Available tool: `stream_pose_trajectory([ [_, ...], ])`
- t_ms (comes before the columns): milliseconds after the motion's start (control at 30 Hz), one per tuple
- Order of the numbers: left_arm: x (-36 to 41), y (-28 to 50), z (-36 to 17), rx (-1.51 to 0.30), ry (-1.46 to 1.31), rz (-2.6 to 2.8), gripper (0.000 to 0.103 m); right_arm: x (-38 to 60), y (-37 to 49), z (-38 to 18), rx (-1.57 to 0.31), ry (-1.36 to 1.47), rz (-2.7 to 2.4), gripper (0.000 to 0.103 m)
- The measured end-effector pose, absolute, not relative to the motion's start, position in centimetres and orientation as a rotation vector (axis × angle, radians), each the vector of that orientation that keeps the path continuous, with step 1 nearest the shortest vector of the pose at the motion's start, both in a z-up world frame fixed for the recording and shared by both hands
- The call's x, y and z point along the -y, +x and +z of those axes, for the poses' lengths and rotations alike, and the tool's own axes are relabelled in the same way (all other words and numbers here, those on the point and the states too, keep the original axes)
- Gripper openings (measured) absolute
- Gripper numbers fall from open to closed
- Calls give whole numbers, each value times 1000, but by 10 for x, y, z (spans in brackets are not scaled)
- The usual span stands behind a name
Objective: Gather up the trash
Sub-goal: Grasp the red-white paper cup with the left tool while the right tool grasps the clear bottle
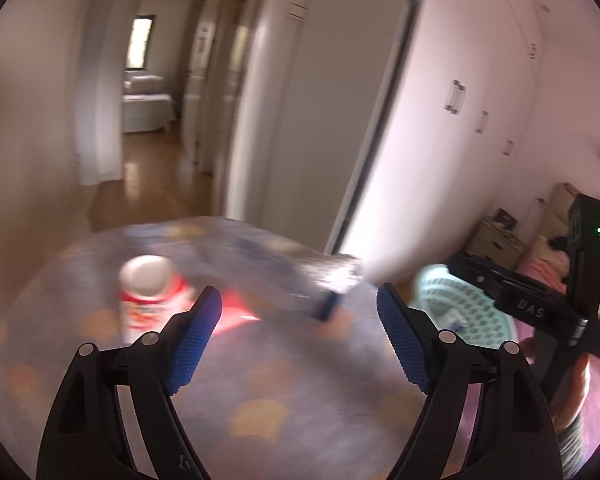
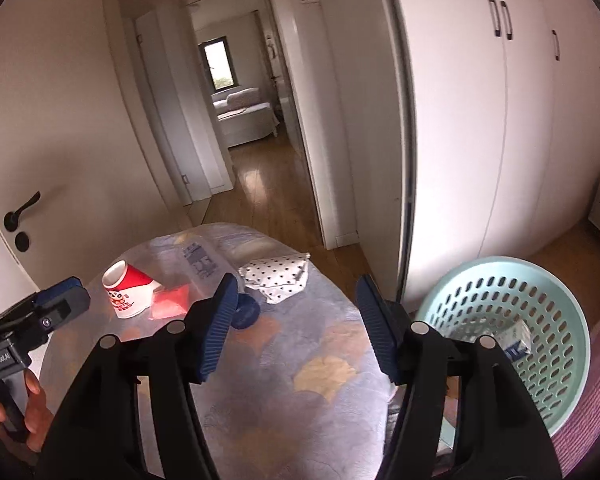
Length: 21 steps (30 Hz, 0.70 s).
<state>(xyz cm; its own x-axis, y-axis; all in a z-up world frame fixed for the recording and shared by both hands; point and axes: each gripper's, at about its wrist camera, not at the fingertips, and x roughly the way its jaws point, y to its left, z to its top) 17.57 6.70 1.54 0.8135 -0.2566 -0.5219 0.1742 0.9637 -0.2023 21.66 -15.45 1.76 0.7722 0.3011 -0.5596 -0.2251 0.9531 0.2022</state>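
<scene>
A round table [image 2: 300, 400] with a patterned cloth holds trash: a red and white paper cup [image 2: 125, 289] lying tilted, a red wrapper [image 2: 171, 301], a clear plastic bottle [image 2: 206, 262] with a blue cap [image 2: 246, 312], and a white dotted crumpled packet [image 2: 278, 278]. The left wrist view is blurred; the cup [image 1: 150, 294], wrapper [image 1: 232, 312] and bottle [image 1: 284, 276] show there. My left gripper [image 1: 300, 340] is open and empty over the table. My right gripper [image 2: 296, 328] is open and empty above the table's middle. The mint basket [image 2: 540, 300] holds a small carton [image 2: 516, 340].
The basket [image 1: 456, 300] stands on the floor right of the table, by white wardrobes [image 2: 500, 120]. A hallway [image 2: 256, 176] opens beyond the table. A door with a black handle [image 2: 20, 208] is at the left. The left gripper body [image 2: 32, 320] shows at left.
</scene>
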Motion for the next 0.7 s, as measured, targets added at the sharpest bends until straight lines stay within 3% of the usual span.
stream_pose_trajectory([
  [333,-140,226,-21,-704,-134,-116,82,80,286,-19,-735,12,433,58],
  [433,-142,242,-30,-724,-149,-121,82,66,300,-32,-763,1,468,68],
  [700,-143,265,-52,-786,-152,-119,76,34,317,-55,-809,-99,500,74],
])
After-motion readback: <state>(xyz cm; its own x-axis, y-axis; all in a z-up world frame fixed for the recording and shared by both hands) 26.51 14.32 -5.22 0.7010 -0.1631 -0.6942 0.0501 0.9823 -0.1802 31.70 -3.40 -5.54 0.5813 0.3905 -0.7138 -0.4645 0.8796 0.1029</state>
